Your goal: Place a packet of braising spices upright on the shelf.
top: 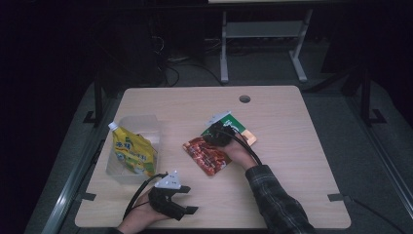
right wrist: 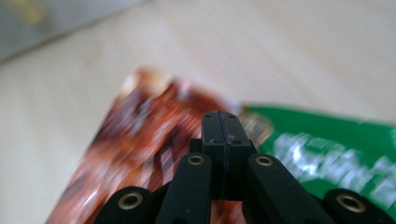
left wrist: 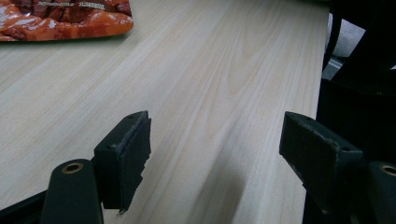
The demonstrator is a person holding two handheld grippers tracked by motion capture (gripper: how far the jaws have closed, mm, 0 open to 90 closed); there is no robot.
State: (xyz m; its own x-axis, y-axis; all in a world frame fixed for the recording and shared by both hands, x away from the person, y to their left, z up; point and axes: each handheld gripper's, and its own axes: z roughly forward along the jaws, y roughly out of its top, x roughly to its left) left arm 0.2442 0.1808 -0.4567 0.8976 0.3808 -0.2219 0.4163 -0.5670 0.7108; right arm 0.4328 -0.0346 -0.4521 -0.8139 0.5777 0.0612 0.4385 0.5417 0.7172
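A red snack packet [top: 207, 155] lies flat in the middle of the table, and its corner shows in the left gripper view [left wrist: 65, 18]. A green packet [top: 233, 123] lies just behind it, partly under my right gripper [top: 217, 132]. That gripper's jaws are pressed shut [right wrist: 223, 122], hovering over the seam between the blurred red packet [right wrist: 135, 140] and the green packet [right wrist: 327, 149]; nothing shows between them. My left gripper [top: 191, 200] rests near the table's front edge, open [left wrist: 217, 135] over bare wood.
A clear plastic box [top: 146, 119] stands at the table's left with a yellow pouch [top: 132, 151] leaning in it. A cable hole [top: 244, 99] is at the back. The table's right edge [left wrist: 322, 56] lies close beyond the left gripper.
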